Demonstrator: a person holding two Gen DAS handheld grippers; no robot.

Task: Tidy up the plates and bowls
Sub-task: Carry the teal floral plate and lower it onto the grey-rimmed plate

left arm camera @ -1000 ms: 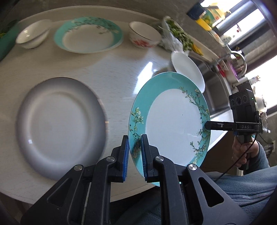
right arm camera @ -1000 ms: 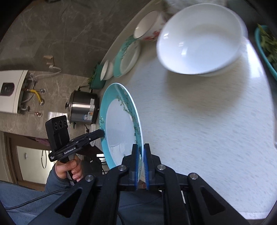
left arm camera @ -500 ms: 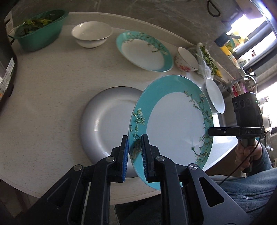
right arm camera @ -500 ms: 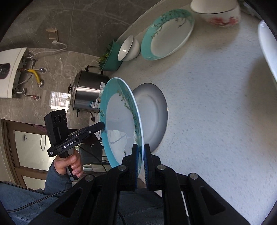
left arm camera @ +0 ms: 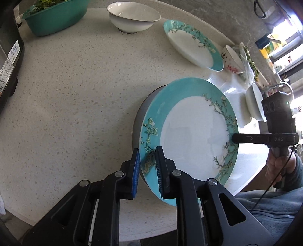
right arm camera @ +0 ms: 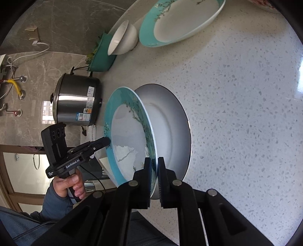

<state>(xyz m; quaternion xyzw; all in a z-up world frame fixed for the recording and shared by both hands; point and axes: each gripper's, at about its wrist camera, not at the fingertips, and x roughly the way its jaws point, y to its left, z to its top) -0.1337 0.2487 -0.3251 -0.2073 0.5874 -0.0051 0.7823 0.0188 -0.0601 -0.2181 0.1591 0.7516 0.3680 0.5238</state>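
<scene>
Both grippers hold one teal-rimmed floral plate (left arm camera: 193, 132), tilted, just above a grey-rimmed white plate (right arm camera: 170, 128) lying on the counter. My left gripper (left arm camera: 147, 159) is shut on the plate's near rim. My right gripper (right arm camera: 154, 166) is shut on the opposite rim; it also shows in the left wrist view (left arm camera: 234, 137). The teal plate (right arm camera: 128, 136) hides most of the grey plate in the left wrist view. A second teal plate (left arm camera: 191, 43), a white bowl (left arm camera: 132, 17) and a floral bowl (left arm camera: 232, 60) stand further back.
A green basin of greens (left arm camera: 55, 15) stands at the back left. A steel rice cooker (right arm camera: 75, 102) stands at the counter's left end. A white plate (left arm camera: 255, 102) and bagged vegetables (left arm camera: 250, 62) lie at the right.
Both grippers have carried the teal plate leftward across the counter and down over the grey plate. The grip on both rims is unchanged.
</scene>
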